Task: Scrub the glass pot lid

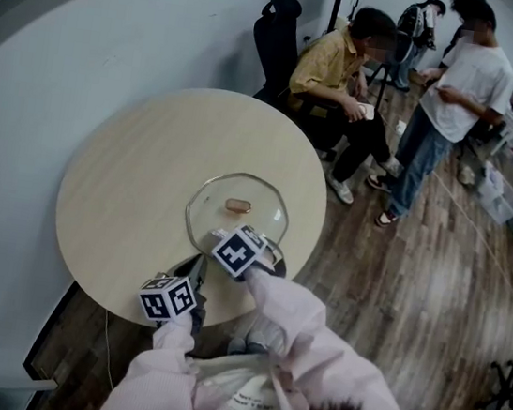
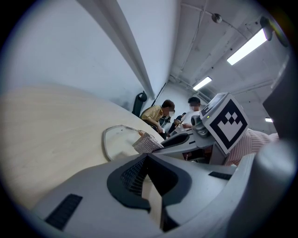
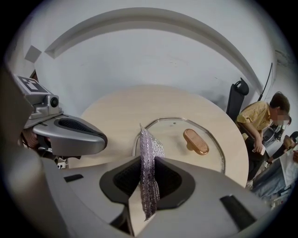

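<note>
The glass lid (image 1: 253,216) lies flat on the round table (image 1: 127,181), toward 3 o'clock. At its 6 o'clock rim the right gripper (image 3: 148,160) clamps a silvery scrub pad (image 3: 149,181). The left gripper (image 2: 148,160) has its jaws together, empty.

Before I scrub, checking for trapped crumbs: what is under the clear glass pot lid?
Through the clear glass pot lid only the pale round wooden table shows, nothing else. The spot beneath its brown oblong handle is covered.

Office-like room, round table (image 1: 127,181), black chair (image 1: 278,37) (tube lights (image 2: 247,47) overhead)
</note>
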